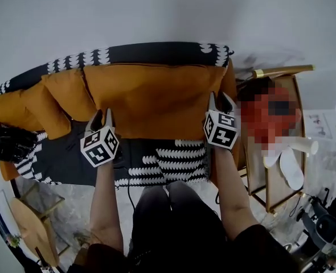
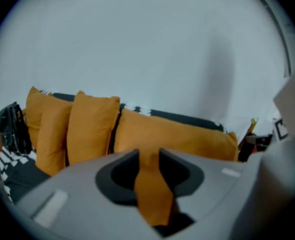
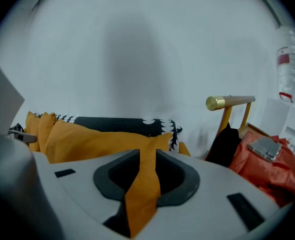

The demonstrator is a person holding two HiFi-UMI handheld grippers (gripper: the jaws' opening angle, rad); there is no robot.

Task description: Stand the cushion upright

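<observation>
Blurred cushion (image 2: 152, 194) fold, close up

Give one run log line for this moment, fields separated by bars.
left gripper: shut on cushion | right gripper: shut on cushion | cushion: against sofa back

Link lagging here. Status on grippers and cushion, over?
Left gripper shut on large orange cushion, lower edge; right gripper same. Cushion leaning on sofa back. Smaller cushions alongside at left, not blocking.
</observation>
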